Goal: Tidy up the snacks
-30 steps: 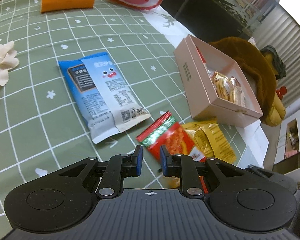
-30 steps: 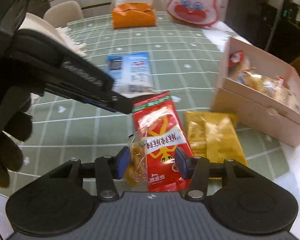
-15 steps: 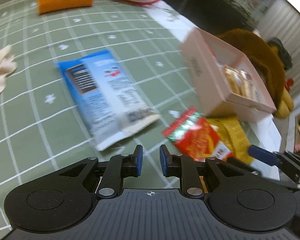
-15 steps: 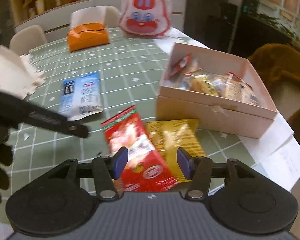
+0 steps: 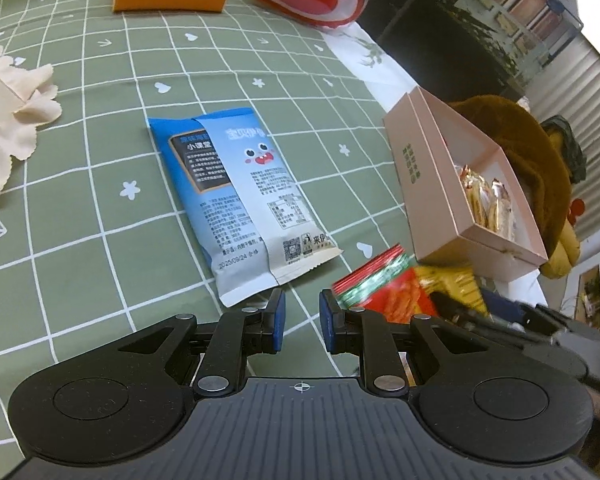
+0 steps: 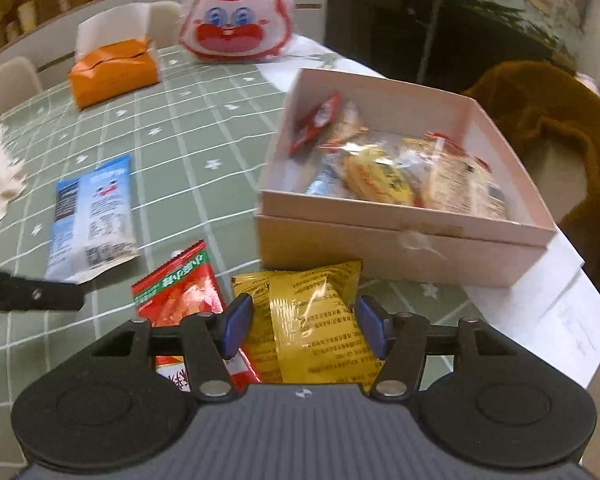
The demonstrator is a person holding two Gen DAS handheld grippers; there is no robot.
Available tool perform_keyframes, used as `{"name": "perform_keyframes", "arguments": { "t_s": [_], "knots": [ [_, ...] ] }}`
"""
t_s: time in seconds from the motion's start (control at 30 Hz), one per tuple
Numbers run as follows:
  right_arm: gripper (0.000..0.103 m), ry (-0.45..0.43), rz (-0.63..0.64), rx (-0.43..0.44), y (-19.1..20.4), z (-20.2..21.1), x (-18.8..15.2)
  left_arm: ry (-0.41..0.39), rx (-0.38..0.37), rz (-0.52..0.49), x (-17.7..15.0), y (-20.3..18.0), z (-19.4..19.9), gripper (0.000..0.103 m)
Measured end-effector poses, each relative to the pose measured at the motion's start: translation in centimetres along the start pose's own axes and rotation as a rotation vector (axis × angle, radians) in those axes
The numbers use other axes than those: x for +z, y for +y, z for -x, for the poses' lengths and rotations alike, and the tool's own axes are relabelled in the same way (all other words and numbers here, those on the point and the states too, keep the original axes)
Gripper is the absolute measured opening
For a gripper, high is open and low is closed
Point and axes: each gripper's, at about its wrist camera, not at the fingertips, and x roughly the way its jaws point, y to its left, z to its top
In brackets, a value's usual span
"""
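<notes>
A blue snack bag lies flat on the green checked tablecloth, also in the right wrist view. A red snack bag and a yellow snack bag lie side by side in front of the pink box, which holds several wrapped snacks. My left gripper is empty, its jaws a narrow gap apart, just short of the blue bag's near end. My right gripper is open and empty, its jaws over the yellow bag. The red bag and the box also show in the left wrist view.
An orange tissue pack and a rabbit-face bag stand at the far side. Cream napkins lie at the left. A brown plush toy sits behind the box. White paper lies by the table's right edge.
My right gripper has let go of the red bag, opened wider and moved right over the yellow bag. My left gripper has drawn back from the red bag towards the blue bag.
</notes>
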Motion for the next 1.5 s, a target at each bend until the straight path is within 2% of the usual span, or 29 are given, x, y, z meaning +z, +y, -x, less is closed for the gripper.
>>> {"name": "perform_keyframes", "arguments": {
  "t_s": [0.27, 0.4, 0.53, 0.63, 0.73, 0.83, 1.0, 1.13, 1.27, 1.4, 1.5],
  "knots": [
    [0.061, 0.016, 0.098, 0.149, 3.5, 1.3, -1.6, 0.008, 0.017, -0.012, -0.1, 0.1, 0.3, 0.022],
    [0.061, 0.029, 0.122, 0.213, 3.8, 2.3, -2.4, 0.012, 0.004, -0.037, -0.1, -0.7, 0.0, 0.022],
    [0.061, 0.017, 0.141, 0.184, 3.2, 3.1, -3.4, 0.027, -0.011, -0.065, -0.5, -2.0, 0.1, 0.022],
    [0.061, 0.002, 0.123, 0.132, 2.1, 3.5, -3.6, 0.019, 0.016, -0.095, -1.2, -2.5, 1.3, 0.022],
    [0.061, -0.003, 0.123, 0.084, 1.2, 3.2, -3.8, 0.027, 0.025, -0.095, -2.5, -1.9, 2.9, 0.022],
    [0.061, -0.004, 0.092, 0.077, 0.2, 3.7, -3.8, 0.059, 0.024, -0.079, -4.4, -0.6, 4.4, 0.022],
    [0.061, -0.038, 0.13, 0.216, 1.3, 6.7, -4.9, 0.122, 0.021, 0.025, -6.0, 1.7, 5.2, 0.022],
    [0.061, -0.005, 0.195, 0.332, 4.2, 7.3, -6.2, 0.116, 0.029, 0.005, -6.2, 0.8, 5.1, 0.022],
    [0.061, 0.022, 0.252, 0.329, 6.1, 7.0, -7.5, 0.118, 0.031, -0.053, -6.4, -1.1, 4.4, 0.022],
    [0.061, 0.03, 0.263, 0.31, 5.8, 7.0, -8.1, 0.123, 0.034, -0.128, -7.1, -2.1, 3.8, 0.023],
    [0.061, 0.028, 0.255, 0.297, 5.2, 7.0, -8.2, 0.122, 0.006, -0.152, -7.4, -2.3, 3.7, 0.023]
  ]
}}
